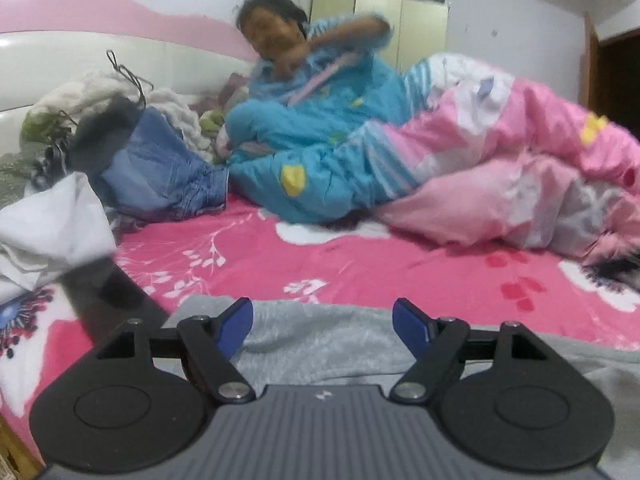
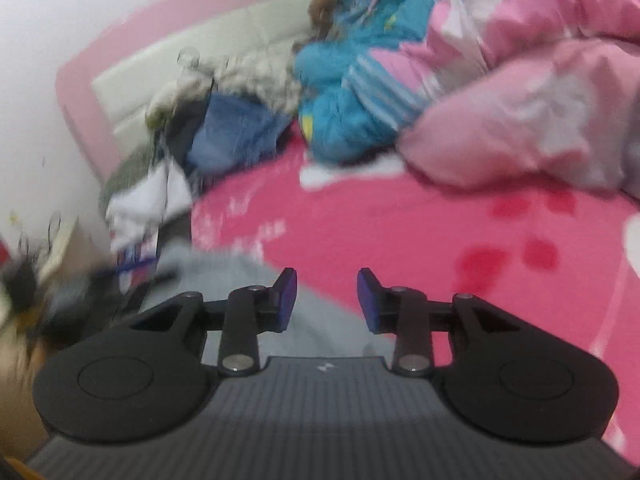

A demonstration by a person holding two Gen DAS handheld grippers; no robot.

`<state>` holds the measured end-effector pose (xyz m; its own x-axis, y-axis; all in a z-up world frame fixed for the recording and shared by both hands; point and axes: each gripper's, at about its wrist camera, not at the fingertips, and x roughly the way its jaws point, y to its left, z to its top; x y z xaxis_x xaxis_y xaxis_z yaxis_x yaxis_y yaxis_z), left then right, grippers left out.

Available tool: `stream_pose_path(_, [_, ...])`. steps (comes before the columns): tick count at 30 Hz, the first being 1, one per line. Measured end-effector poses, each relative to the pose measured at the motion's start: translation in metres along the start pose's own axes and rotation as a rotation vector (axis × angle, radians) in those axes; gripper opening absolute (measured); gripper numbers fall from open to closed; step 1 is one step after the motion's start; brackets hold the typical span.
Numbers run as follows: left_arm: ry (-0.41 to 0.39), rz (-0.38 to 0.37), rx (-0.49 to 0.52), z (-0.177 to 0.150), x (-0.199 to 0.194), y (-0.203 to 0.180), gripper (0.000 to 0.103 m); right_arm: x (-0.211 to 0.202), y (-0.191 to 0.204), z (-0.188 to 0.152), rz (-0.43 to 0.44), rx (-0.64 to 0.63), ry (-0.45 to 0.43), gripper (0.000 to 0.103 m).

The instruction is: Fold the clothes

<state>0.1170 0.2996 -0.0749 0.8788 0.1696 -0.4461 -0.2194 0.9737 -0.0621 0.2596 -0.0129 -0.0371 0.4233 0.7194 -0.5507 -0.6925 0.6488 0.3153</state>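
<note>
A grey garment [image 1: 332, 344] lies flat on the pink flowered bed sheet [image 1: 360, 264], right under my left gripper [image 1: 322, 318]. That gripper stands wide open above the cloth, with nothing between its blue pads. In the right wrist view, which is blurred, the same grey garment [image 2: 320, 316] runs under my right gripper [image 2: 327, 298]. The right gripper's jaws stand partly apart with nothing pinched between the pads; grey cloth shows behind the gap.
A pile of clothes, with blue jeans [image 1: 160, 172] and a white piece [image 1: 52, 224], lies at the left by the headboard [image 1: 80, 64]. A person [image 1: 304, 80] sits on the bed under a blue and pink quilt [image 1: 500, 152].
</note>
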Motion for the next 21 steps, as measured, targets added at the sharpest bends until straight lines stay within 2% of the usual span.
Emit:
stream_pose_path(3, [0.071, 0.059, 0.005, -0.013, 0.024, 0.003, 0.077, -0.006, 0.001, -0.024, -0.010, -0.119, 0.083, 0.033])
stream_pose_path(6, [0.065, 0.085, 0.025, -0.022, 0.029, 0.006, 0.078, 0.002, 0.000, -0.037, -0.017, -0.201, 0.130, 0.033])
stream_pose_path(12, [0.055, 0.125, 0.081, -0.025, 0.031, -0.003, 0.082, 0.042, -0.001, -0.046, 0.073, -0.235, 0.222, 0.034])
stream_pose_path(14, [0.058, 0.130, 0.088, -0.024, 0.033, -0.004, 0.083, 0.057, 0.003, -0.053, 0.074, -0.248, 0.286, 0.035])
stream_pose_path(15, [0.060, 0.131, 0.090, -0.024, 0.033, -0.004, 0.084, 0.056, 0.006, -0.055, 0.067, -0.261, 0.282, 0.035])
stream_pose_path(16, [0.061, 0.133, 0.092, -0.024, 0.033, -0.005, 0.084, 0.055, 0.009, -0.058, 0.060, -0.274, 0.277, 0.034])
stream_pose_path(17, [0.064, 0.135, 0.095, -0.023, 0.033, -0.005, 0.084, 0.054, 0.013, -0.060, 0.053, -0.287, 0.273, 0.026])
stream_pose_path(18, [0.068, 0.137, 0.097, -0.022, 0.033, -0.006, 0.084, 0.053, 0.016, -0.063, 0.046, -0.300, 0.268, 0.007])
stream_pose_path(21, [0.095, 0.149, 0.109, -0.016, 0.034, -0.009, 0.084, 0.041, 0.026, -0.067, -0.011, -0.325, 0.223, 0.003])
